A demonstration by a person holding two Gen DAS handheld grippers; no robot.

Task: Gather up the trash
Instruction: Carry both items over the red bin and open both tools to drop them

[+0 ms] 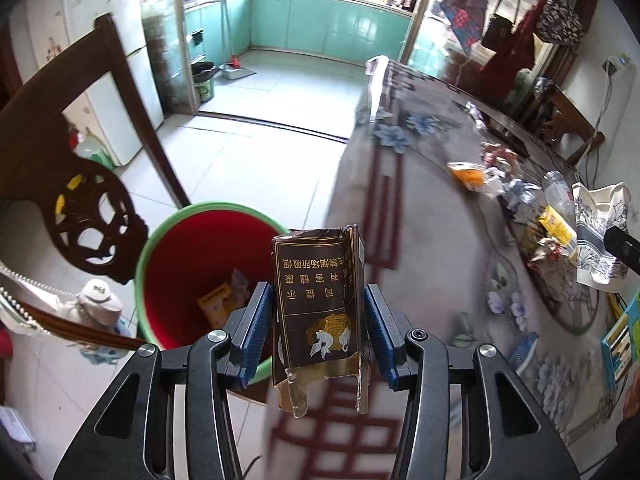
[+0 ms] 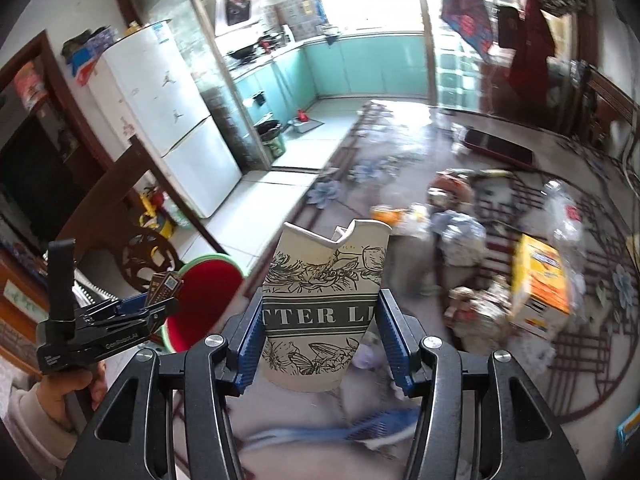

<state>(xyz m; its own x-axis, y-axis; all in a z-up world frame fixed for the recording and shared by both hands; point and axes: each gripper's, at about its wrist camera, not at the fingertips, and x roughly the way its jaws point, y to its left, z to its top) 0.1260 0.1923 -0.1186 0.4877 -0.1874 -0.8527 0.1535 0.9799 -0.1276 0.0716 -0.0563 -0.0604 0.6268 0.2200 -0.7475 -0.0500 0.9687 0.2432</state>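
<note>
Left gripper [image 1: 316, 328] clamps the cigarette pack [image 1: 318, 300], red bin [image 1: 200, 256] just ahead-left of its tips; right gripper [image 2: 320, 330] clamps the crumpled paper cup [image 2: 324, 304], bin far left: centre each over the opening before releasing.

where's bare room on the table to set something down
Free: the flowered tablecloth between the table's floor-side edge and the trash pile, short of the blue mesh swatter. Crowded: around the yellow box and clear plastic bottle.
</note>
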